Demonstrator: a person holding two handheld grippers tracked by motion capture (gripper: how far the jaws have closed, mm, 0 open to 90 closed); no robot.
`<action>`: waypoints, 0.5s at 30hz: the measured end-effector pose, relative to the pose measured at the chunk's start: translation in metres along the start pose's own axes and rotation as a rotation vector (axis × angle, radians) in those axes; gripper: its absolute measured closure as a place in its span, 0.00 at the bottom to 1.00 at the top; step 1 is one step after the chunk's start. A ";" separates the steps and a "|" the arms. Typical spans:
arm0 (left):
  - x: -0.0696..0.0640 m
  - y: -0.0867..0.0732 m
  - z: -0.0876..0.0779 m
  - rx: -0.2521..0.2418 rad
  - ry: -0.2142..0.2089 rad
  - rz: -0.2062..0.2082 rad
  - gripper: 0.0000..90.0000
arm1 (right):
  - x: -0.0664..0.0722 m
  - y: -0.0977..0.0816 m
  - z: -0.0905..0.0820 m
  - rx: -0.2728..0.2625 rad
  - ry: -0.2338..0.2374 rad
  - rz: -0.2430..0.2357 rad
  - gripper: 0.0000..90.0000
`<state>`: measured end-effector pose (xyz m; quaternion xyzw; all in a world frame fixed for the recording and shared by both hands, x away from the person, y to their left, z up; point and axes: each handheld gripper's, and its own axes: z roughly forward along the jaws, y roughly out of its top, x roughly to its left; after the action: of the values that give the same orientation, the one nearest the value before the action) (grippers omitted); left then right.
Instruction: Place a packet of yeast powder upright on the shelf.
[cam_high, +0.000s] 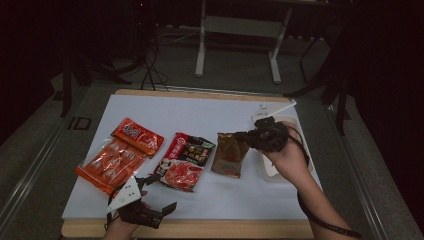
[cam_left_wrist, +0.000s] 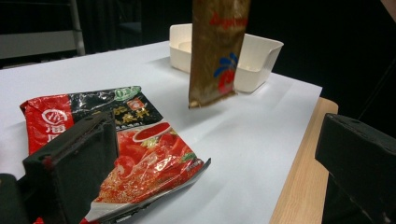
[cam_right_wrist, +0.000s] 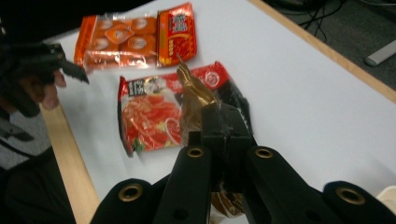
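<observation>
R gripper (cam_right_wrist: 219, 135) holds brown packet (cam_left_wrist: 217, 51) upright, long axis vertical.

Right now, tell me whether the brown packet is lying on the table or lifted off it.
Lifted. The brown packet hangs upright above the table, its lower edge off the surface, pinched at the top by the right tongs.
</observation>
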<state>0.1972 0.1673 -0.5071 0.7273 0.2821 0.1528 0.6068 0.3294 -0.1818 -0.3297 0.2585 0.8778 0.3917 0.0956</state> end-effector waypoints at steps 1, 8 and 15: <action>0.000 0.000 0.000 0.000 0.001 0.000 0.00 | -0.003 0.002 -0.002 0.001 -0.001 0.002 1.00; 0.000 -0.001 -0.002 -0.001 0.008 -0.007 0.00 | -0.018 0.013 -0.013 -0.026 -0.043 0.005 1.00; -0.001 -0.002 -0.004 -0.002 0.017 -0.016 0.00 | -0.037 0.026 -0.030 -0.050 -0.095 0.013 1.00</action>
<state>0.1937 0.1708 -0.5084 0.7231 0.2929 0.1542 0.6063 0.3597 -0.2062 -0.2917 0.2801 0.8606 0.4014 0.1409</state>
